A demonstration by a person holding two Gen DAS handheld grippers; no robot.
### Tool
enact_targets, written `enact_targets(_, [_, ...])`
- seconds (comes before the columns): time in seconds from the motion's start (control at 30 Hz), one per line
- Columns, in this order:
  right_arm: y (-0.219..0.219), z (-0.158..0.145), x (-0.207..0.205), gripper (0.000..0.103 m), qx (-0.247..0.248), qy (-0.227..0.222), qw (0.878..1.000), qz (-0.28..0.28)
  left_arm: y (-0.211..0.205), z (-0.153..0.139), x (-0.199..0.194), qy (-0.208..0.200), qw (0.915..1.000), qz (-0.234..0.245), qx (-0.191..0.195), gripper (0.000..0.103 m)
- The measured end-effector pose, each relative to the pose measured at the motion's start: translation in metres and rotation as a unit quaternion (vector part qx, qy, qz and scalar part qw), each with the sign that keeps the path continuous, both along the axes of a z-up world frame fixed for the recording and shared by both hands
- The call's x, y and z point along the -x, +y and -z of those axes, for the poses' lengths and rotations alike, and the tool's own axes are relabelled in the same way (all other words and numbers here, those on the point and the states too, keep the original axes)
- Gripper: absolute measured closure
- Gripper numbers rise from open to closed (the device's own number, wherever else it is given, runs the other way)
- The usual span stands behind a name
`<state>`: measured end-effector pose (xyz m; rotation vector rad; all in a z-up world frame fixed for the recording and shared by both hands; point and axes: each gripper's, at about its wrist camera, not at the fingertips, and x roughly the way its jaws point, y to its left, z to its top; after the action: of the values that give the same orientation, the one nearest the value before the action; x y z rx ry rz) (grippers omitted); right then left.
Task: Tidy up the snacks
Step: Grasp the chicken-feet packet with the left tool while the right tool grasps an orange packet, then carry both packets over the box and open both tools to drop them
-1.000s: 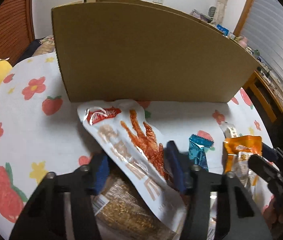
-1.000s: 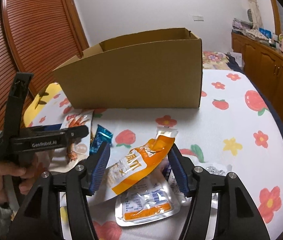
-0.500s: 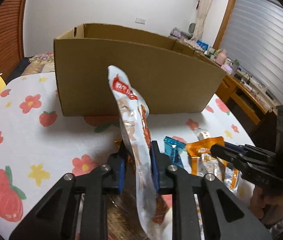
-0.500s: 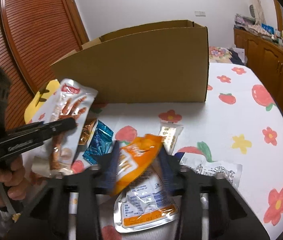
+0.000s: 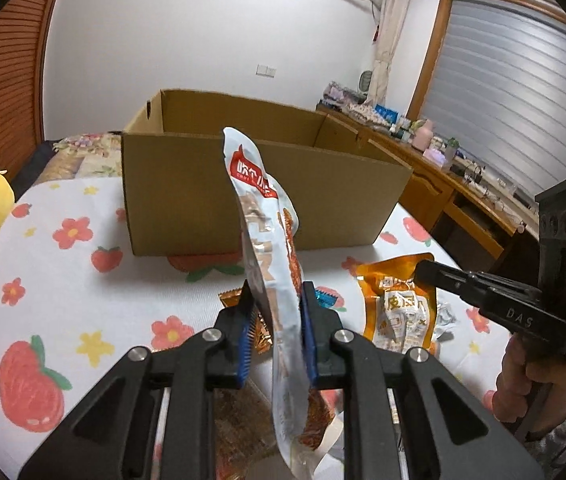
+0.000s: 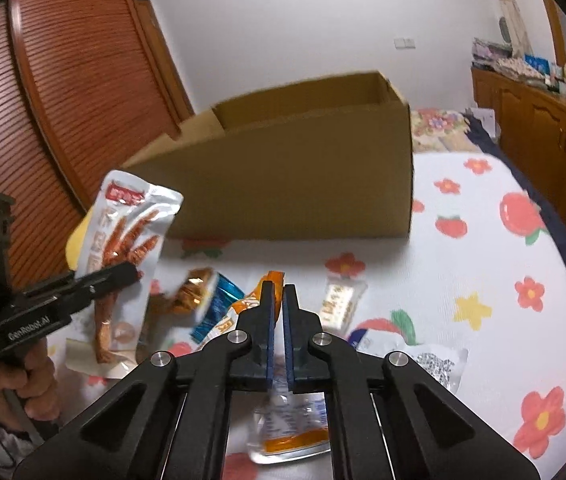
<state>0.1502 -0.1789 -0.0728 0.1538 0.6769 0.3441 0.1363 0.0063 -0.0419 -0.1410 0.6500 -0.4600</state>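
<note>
My left gripper [image 5: 275,292] is shut on a white snack pouch with a red logo [image 5: 265,224] and holds it upright above the table, in front of the open cardboard box [image 5: 251,184]. The pouch also shows in the right wrist view [image 6: 123,248]. My right gripper [image 6: 279,292] is shut on an orange snack pouch [image 5: 399,304], seen edge-on between its fingers [image 6: 273,278]. The box [image 6: 303,172] stands behind both grippers.
Loose snacks lie on the flowered tablecloth [image 6: 483,280]: a blue wrapper [image 6: 219,308], a copper wrapper [image 6: 193,292], a small white bar [image 6: 341,300] and clear pouches [image 6: 291,428]. A wooden cabinet [image 6: 555,136] stands at right, a slatted door [image 6: 63,100] at left.
Both grippers closed on their pouches and lifted them. The left one raised the white pouch upright; the right one raised the orange pouch off the pile.
</note>
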Motion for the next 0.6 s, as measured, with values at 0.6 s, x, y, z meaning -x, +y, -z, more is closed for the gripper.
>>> enact_targets(0.6, [0.032, -0.06, 0.028, 0.103, 0.035, -0.088, 0.995, -0.045, 0.021, -0.038, 0.018, -0.052, 0.9985, -0.008, 0.017, 0.085])
